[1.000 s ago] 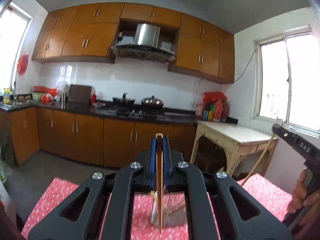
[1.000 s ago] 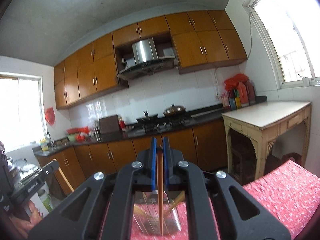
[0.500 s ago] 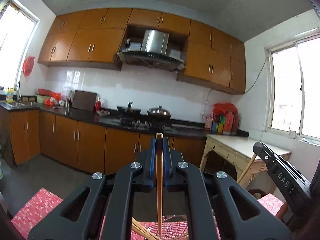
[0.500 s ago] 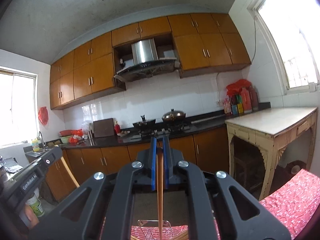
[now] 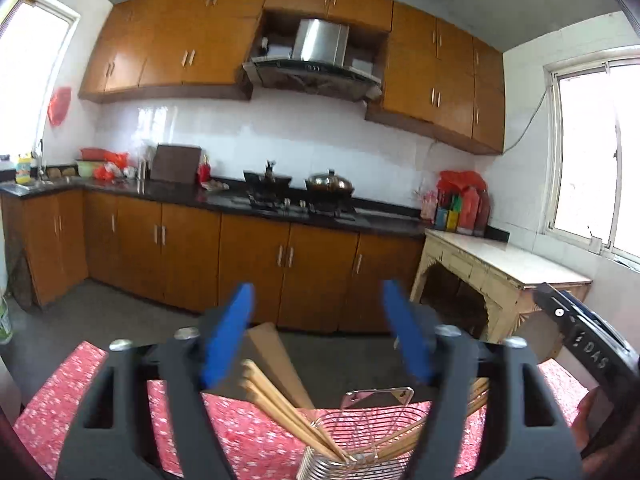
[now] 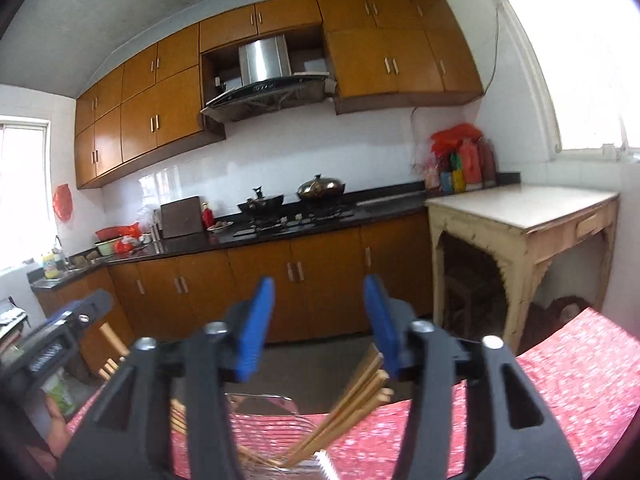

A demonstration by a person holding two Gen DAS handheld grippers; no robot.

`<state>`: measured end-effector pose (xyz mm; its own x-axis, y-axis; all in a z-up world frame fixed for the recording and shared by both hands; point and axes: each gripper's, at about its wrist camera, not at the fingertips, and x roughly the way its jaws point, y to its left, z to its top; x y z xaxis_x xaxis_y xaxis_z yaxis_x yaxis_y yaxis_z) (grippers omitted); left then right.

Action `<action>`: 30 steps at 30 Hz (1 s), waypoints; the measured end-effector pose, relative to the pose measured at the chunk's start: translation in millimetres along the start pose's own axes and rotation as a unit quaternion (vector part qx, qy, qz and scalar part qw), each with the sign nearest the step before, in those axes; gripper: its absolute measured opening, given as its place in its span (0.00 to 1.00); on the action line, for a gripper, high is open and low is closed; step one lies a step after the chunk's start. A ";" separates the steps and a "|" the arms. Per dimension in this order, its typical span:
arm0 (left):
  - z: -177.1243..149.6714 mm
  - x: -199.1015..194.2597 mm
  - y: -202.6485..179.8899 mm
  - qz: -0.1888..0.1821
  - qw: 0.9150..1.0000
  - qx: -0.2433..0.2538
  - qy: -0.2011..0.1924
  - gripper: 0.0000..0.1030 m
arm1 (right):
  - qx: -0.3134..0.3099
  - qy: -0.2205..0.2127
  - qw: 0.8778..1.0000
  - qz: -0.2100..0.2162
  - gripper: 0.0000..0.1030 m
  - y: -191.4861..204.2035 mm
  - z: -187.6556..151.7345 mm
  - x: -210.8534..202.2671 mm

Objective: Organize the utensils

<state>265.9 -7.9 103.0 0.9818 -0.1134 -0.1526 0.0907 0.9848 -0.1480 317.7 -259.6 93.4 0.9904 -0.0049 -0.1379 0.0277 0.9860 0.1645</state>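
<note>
Below both spread, empty jaws, the chopsticks [image 5: 280, 404] stand in the wire basket [image 5: 360, 436], fanning toward 10 and 2 o'clock above the bench [image 5: 60, 396].

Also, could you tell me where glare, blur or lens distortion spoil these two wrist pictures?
Left wrist view: the window is blown out white, the wooden chopsticks in the wire basket are motion-smeared, and the orange wall cabinets bow. Right wrist view: the window glares, the chopsticks smear, and the corners darken.
</note>
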 end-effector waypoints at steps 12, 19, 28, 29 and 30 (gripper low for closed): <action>-6.8 -59.1 22.6 0.003 1.000 0.005 0.014 0.97 | -0.042 0.021 0.999 0.003 0.96 15.1 -17.7 -71.4; -32.1 -98.0 34.1 0.016 0.999 0.019 0.030 0.98 | -0.085 0.026 0.996 -0.011 0.96 35.7 -47.9 -120.9; -68.8 -142.3 37.5 0.039 0.997 0.051 0.033 0.98 | -0.072 0.030 0.997 0.000 0.96 37.7 -89.9 -170.6; -72.1 -146.6 38.2 0.041 0.997 0.049 0.032 0.98 | -0.070 0.031 0.997 0.002 0.96 37.4 -93.3 -174.8; -74.8 -151.0 39.5 0.044 0.998 0.045 0.030 0.98 | -0.070 0.032 0.997 0.004 0.96 37.7 -97.0 -179.3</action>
<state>108.7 38.2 47.1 0.9752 -0.0303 -0.2190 0.0211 0.9988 -0.0440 128.0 -205.3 29.6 0.9797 0.0098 -0.2001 -0.0040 0.9996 0.0294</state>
